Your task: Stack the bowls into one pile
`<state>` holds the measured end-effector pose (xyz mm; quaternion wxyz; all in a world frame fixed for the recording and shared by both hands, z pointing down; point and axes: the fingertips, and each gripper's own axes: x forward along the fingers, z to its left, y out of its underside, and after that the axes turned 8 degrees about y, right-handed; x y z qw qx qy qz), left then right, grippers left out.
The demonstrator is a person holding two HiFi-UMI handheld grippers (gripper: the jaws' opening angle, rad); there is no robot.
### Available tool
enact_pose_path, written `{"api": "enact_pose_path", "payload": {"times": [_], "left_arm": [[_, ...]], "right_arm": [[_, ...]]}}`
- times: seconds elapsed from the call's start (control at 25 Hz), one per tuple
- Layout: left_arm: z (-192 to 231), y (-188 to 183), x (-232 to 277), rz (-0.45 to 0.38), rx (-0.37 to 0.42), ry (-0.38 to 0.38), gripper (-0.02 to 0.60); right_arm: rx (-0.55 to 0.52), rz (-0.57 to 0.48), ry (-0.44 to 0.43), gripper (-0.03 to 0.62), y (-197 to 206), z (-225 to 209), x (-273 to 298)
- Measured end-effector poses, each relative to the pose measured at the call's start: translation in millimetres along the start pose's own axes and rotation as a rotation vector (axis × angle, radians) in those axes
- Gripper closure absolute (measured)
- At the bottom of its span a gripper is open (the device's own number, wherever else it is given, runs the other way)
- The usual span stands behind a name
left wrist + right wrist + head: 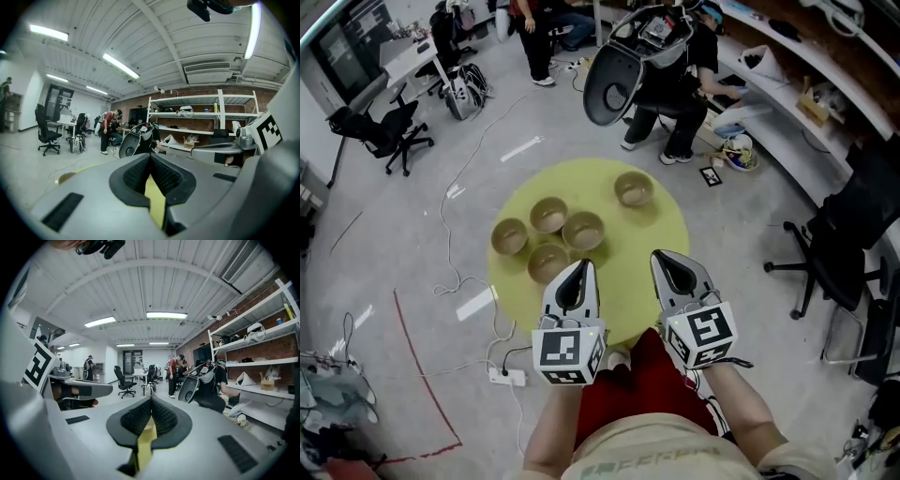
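Several tan bowls sit apart on a round yellow table [661, 220] in the head view: a loose cluster [549, 215], [510, 237], [583, 230], [547, 262] on the left half and one bowl [634, 188] alone at the far right. My left gripper [578, 266] hovers over the table's near edge, just right of the nearest bowl, jaws shut and empty. My right gripper [663, 259] is beside it, also shut and empty. In the left gripper view the pads [140, 176] meet, and a bowl's rim [64, 177] peeks out at the left. The right gripper view shows its pads [140, 418] closed too.
Beyond the table a person sits in a grey chair [614, 80] by a long desk [787, 80]; another stands at the back [534, 37]. Black office chairs [380, 131], [839, 248] flank the table. Cables and a power strip [508, 376] lie on the floor at the left.
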<state>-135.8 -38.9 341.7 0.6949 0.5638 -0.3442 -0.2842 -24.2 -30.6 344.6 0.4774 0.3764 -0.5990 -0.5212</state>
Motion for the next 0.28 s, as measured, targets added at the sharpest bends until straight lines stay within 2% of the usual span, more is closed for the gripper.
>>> {"api": "enact_pose_path", "payload": {"times": [0.28], "left_arm": [[3,9,-38,0.002,0.012,0.001,0.559]], "right_arm": [[-0.013,0.001,-0.018,0.559,9,35,-20]]}}
